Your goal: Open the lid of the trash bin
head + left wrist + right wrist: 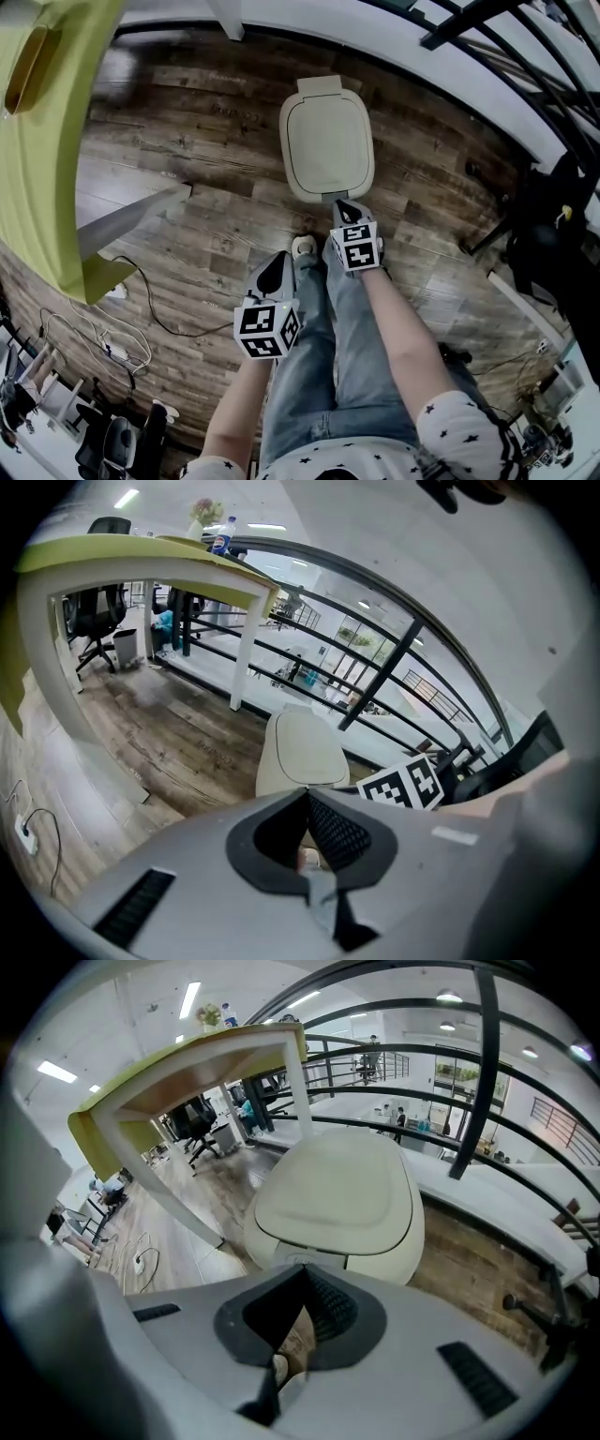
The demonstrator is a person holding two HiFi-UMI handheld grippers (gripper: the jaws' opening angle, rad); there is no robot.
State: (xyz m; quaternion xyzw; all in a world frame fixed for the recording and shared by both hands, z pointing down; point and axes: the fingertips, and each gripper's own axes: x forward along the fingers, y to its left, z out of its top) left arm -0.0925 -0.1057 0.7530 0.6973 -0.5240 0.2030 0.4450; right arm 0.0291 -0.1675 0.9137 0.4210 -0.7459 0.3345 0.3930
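We see the trash bin standing on the wood-plank floor, close to the white ledge w/ the black railing beyond it. Its cream lid lies flat & shut, hinge end on the far side from us. The right gripper is held fwd, tip right at the bin's near edge in the head view. In the right gripper view the bin's front fills the space just past the jaw tips, but we can't tell if they touch it. Its jaws are together, tips meeting, nothing btwn them; only floor and a bit of shoe show through the gap lower down. The left gripper sits further back & lower in the head view, over the person's jeans and just beside the pale shoe, well apart from the bin. Its jaws are likewise closed tip to tip and empty. The left gripper view has the bin ahead in mid-distance and the right gripper's marker cube off to the side. At the head view's left stands a green-topped desk w/ a white leg, and a black cable runs over the floor nr it. The left gripper view adds an office chair under the desk & a bottle on top.
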